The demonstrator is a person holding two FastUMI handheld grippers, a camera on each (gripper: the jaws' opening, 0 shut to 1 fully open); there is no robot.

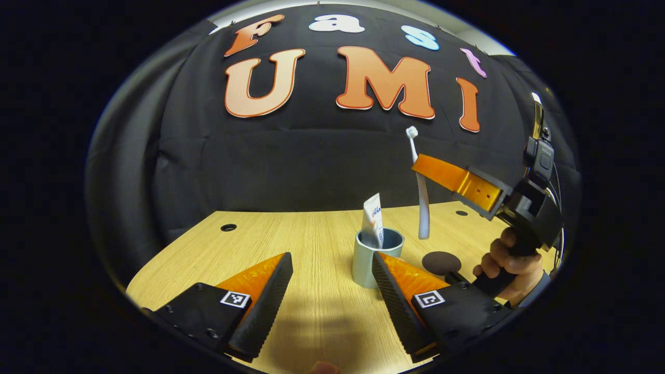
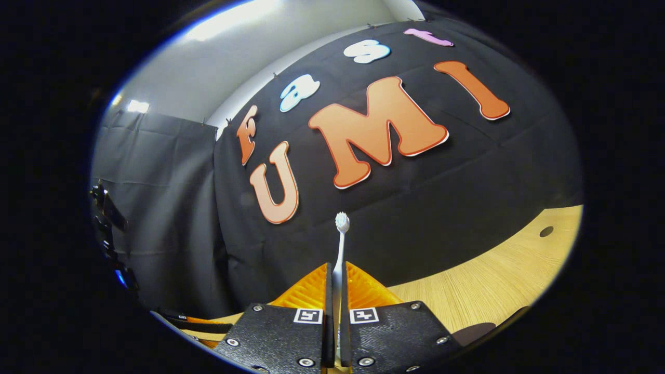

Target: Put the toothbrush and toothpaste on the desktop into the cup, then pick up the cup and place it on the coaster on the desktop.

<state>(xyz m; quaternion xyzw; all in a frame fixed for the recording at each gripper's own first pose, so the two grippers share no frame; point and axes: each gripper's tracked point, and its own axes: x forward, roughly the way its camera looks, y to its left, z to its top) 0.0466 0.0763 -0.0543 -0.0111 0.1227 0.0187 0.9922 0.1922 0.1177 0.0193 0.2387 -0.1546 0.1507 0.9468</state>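
Note:
A pale blue-grey cup point(image 1: 375, 258) stands on the wooden desktop point(image 1: 311, 244) with the white toothpaste tube point(image 1: 374, 219) upright inside it. My left gripper point(image 1: 332, 296) is open low over the desk, and its right finger point(image 1: 397, 291) overlaps the cup's near side. A dark round coaster point(image 1: 441, 262) lies right of the cup. My right gripper point(image 1: 423, 169), held by a hand point(image 1: 506, 259), is shut on the white toothbrush point(image 1: 420, 187), which hangs upright above the desk between cup and coaster. In the right gripper view the toothbrush point(image 2: 340, 249) rises, bristles up, from between the shut fingers point(image 2: 336, 283).
Round cable holes sit in the desk at the back left point(image 1: 228, 227) and back right point(image 1: 461, 213). The black cloth wall closes the far side. A dark stand point(image 2: 106, 218) is at the left edge of the right gripper view.

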